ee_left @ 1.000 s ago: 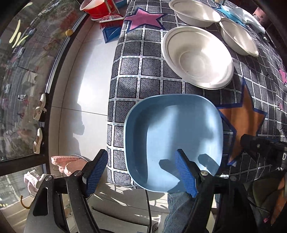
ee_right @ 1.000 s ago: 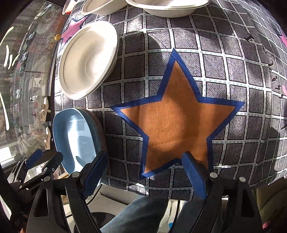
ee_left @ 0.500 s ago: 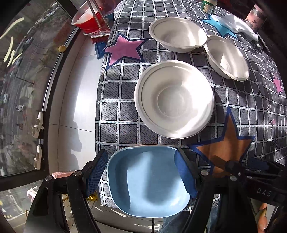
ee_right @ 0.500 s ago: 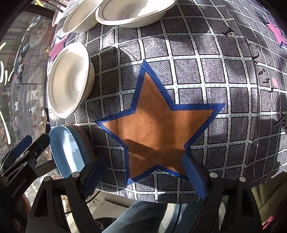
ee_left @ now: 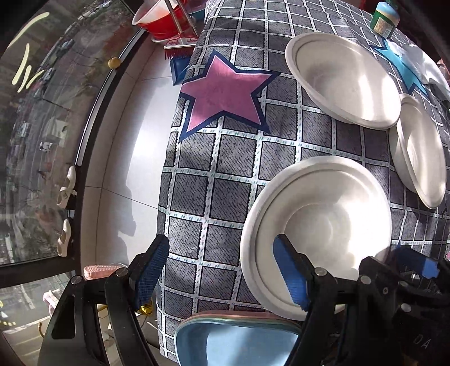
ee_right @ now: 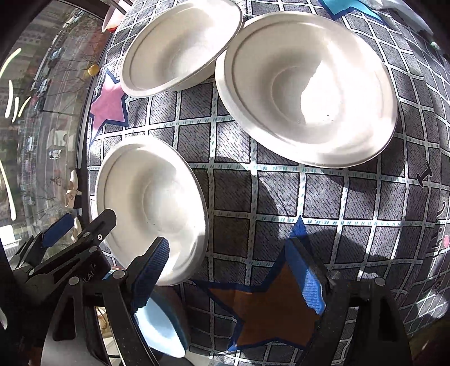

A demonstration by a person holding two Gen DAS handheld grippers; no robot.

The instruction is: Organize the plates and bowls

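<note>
Three white paper bowls stand on the checked tablecloth. The near bowl (ee_left: pixel 320 233) (ee_right: pixel 152 208) sits just ahead of both grippers. Two more bowls (ee_left: pixel 343 78) (ee_left: pixel 419 149) stand behind it; in the right wrist view they are the left one (ee_right: pixel 180 48) and the large right one (ee_right: pixel 306 87). A stack of blue plates (ee_left: pixel 239 340) (ee_right: pixel 160 326) lies at the table's near edge, below the grippers. My left gripper (ee_left: pixel 222 273) is open and empty, its right finger over the near bowl's rim. My right gripper (ee_right: pixel 230 276) is open and empty, its left finger beside that bowl.
The tablecloth (ee_left: pixel 225 174) has a pink star (ee_left: pixel 225 93) and an orange star (ee_right: pixel 270 312). The table's left edge drops to a white floor (ee_left: pixel 135 157) beside a window. A red basin (ee_left: pixel 160 19) stands on the floor; a green bottle (ee_left: pixel 384 19) at the far corner.
Both grippers have moved forward over the table. The blue plates have slid from the middle of the view to its bottom edge. The near white bowl has come close.
</note>
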